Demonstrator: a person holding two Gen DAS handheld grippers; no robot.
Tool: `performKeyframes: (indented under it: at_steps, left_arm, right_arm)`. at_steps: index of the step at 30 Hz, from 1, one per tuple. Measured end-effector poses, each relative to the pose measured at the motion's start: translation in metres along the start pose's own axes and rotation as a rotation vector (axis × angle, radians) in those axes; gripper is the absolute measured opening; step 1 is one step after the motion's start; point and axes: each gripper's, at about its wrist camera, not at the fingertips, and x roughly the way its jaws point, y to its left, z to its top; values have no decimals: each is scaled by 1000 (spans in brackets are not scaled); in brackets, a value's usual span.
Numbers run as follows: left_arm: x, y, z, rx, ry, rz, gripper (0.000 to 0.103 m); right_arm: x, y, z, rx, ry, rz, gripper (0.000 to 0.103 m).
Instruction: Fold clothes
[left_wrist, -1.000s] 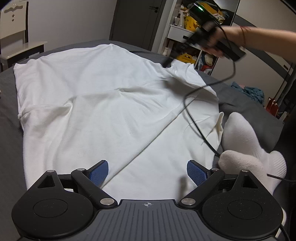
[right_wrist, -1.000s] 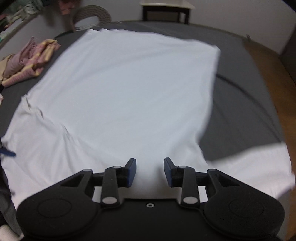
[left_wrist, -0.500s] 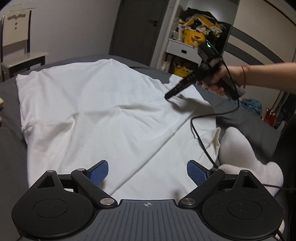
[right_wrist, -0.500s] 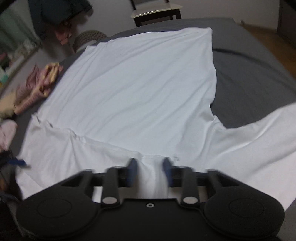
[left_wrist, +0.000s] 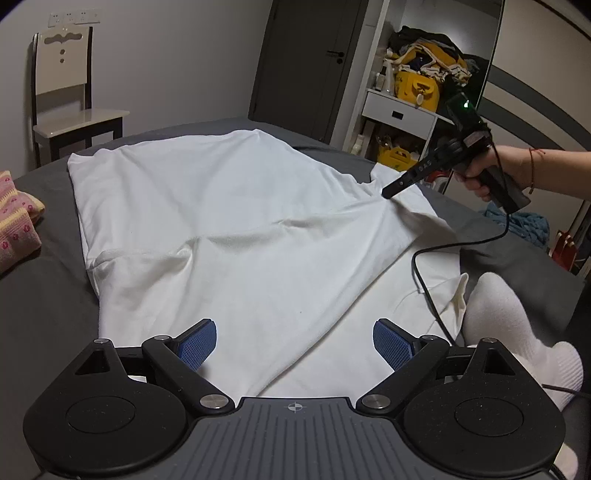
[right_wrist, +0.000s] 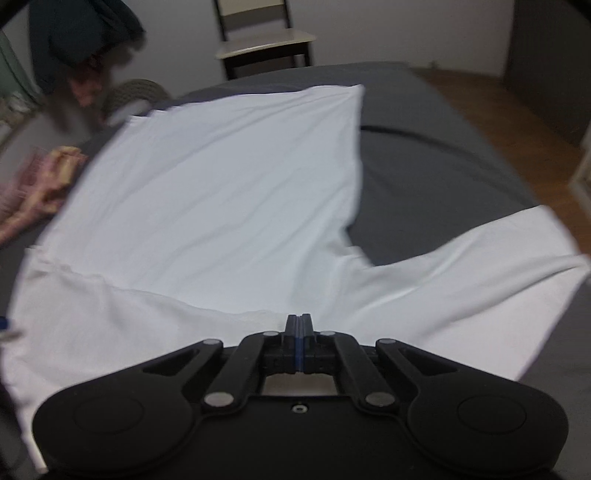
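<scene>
Far left of the left wrist view: a pink knitted garment (left_wrist: 16, 221) at the edge of the grey bed (left_wrist: 44, 302), apart from the work.

Centre of that view: the white T-shirt (left_wrist: 240, 229), spread mostly flat on the bed, hem toward the upper left of the frame, with one sleeve tucked under at centre left and the other reaching to the right edge of the right wrist view.

Bottom centre: the left tongs (left_wrist: 294, 341), wide open, holding nothing, hovering over the near part of the shirt.

Right of centre: the right tongs (left_wrist: 391, 190), closed tight with the pads pressed together, tip at the cloth where the outstretched sleeve joins the body. Creases running toward the tip, so probably a thin pinch of fabric held, though not seen between the pads.

Further right: the person's hand (left_wrist: 480, 173) on the grip, and a socked foot (left_wrist: 506, 314) on the bed at lower right.

Judged step: taking hold of the sleeve side to fold it inward. Calls next for lifting that pinch only slightly and carrying it toward frame left, over the body of the shirt, without dragging the layer beneath.
</scene>
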Motion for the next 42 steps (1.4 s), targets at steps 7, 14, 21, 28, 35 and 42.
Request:
performKeyframes:
  at_steps: [7, 14, 21, 28, 35, 42]
  left_arm:
    - [-7, 4, 2, -9, -3, 11, 92]
    - [-22, 29, 1, -83, -1, 90, 92]
    - [-24, 58, -7, -187, 44, 232, 92]
    - [-34, 87, -11, -362, 0, 234, 92]
    - [-42, 103, -18, -452, -34, 223, 93]
    - [-35, 80, -8, -324, -99, 99, 92]
  right_arm:
    - [2, -15, -4, 128, 34, 130, 24]
    - [6, 4, -21, 49, 76, 144, 34]
    - [13, 20, -28, 31, 80, 130, 6]
    - [-14, 11, -16, 58, 38, 97, 5]
    - [9, 5, -24, 58, 76, 28, 13]
    - [-35, -5, -36, 196, -132, 38, 43]
